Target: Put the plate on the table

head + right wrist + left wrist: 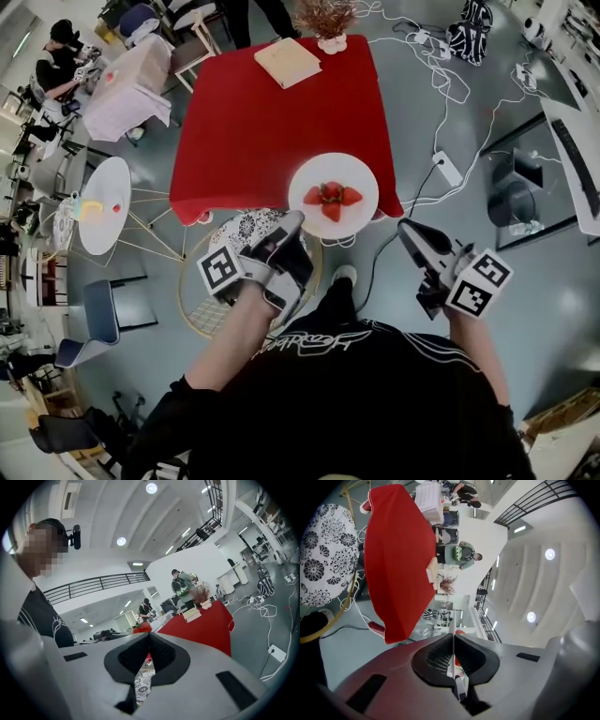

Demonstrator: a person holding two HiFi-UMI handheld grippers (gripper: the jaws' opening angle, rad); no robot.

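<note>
Head view: a black shirt [356, 394] fills the bottom. Above it the left gripper [292, 223] pinches the rim of a white plate [354, 173] of strawberries [330, 199] at the near edge of the red bench [253, 122]. The right gripper [408, 228] hangs beside it, apart.

Left gripper view: its fingers [436, 658] are clamped on the plate's thin edge.

Right gripper view: its fingers [131, 656] are pressed together with nothing between.
</note>
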